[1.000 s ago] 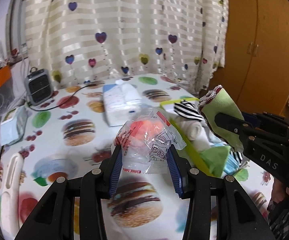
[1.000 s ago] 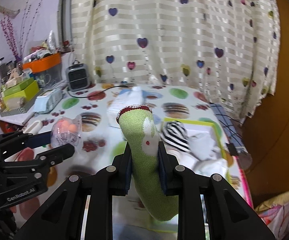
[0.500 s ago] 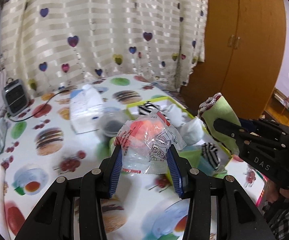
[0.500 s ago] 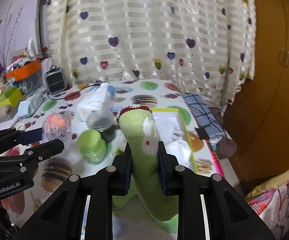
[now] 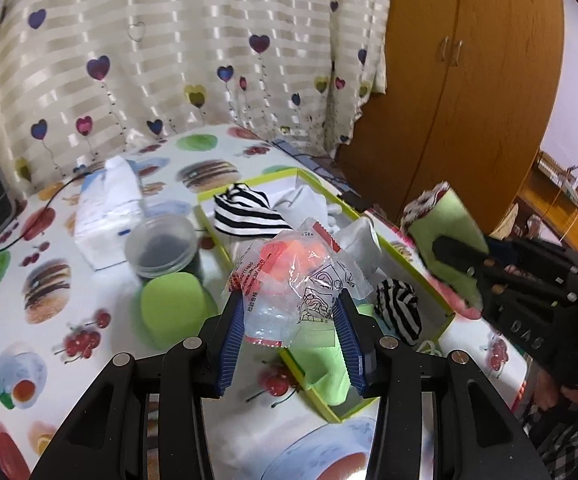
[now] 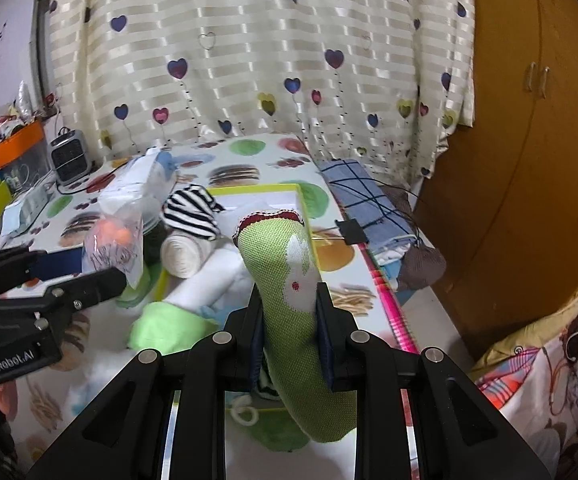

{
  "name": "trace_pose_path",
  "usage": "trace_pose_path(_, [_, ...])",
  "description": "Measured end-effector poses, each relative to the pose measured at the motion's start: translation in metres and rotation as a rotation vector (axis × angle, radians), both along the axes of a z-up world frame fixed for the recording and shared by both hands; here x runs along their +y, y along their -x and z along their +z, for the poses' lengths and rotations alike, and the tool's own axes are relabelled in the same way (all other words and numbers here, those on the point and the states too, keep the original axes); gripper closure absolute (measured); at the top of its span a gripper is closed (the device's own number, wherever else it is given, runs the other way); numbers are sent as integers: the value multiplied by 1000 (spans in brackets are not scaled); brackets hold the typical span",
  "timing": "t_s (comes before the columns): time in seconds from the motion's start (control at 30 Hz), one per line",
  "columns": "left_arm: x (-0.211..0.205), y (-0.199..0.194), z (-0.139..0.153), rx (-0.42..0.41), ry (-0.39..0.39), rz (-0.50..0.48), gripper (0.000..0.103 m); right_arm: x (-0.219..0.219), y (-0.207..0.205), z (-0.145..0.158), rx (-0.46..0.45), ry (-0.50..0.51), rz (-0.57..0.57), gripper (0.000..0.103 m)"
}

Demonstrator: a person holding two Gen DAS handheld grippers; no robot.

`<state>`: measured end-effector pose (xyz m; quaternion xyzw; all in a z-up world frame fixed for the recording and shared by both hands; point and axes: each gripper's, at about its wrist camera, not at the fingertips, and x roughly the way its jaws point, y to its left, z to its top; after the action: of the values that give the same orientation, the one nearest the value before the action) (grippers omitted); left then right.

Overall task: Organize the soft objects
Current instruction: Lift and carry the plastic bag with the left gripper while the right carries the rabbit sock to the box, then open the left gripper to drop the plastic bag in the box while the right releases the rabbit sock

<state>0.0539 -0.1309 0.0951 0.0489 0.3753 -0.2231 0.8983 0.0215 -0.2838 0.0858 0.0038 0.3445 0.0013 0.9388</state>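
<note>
Two grips. Left wrist view: my left jaws (image 5: 291, 322) pinch a clear packet (image 5: 295, 280) above the tray (image 5: 401, 240). Right wrist view — my right jaws (image 6: 291, 320) squeeze a green sock (image 6: 289, 276), upright over the tray on the desk (image 6: 249, 152).

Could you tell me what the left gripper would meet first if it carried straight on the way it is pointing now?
Most likely the soft items in the yellow-rimmed tray: the left gripper, holding the plastic packet, aims toward the striped sock and white cloths, though depth is uncertain.
</note>
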Motion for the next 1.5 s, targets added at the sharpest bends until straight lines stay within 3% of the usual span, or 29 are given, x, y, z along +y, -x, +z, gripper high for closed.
trace_pose_path(0.33, [-24, -22, -21, 45, -27, -28, 60, -11, -29, -17, 56, 21, -28, 79])
trace_pose_path(0.83, [-35, -34, -46, 96, -50, -41, 59, -11, -36, -41, 85, -45, 53, 75])
trace_pose_path(1.07, [-29, -32, -47, 94, -39, -34, 56, -7, -32, -38, 89, -53, 105, 73])
trace_pose_path(1.17, [-29, -31, -46, 99, -36, -35, 55, -4, -30, -36, 86, -48, 125, 66])
trace_pose_path(1.27, [-25, -27, -41, 86, -32, -31, 50, -3, -26, -33, 80, -51, 135, 65])
trace_pose_path(1.5, [-19, -19, -34, 67, -25, -39, 50, -2, -18, -28, 76, -79, 149, 65])
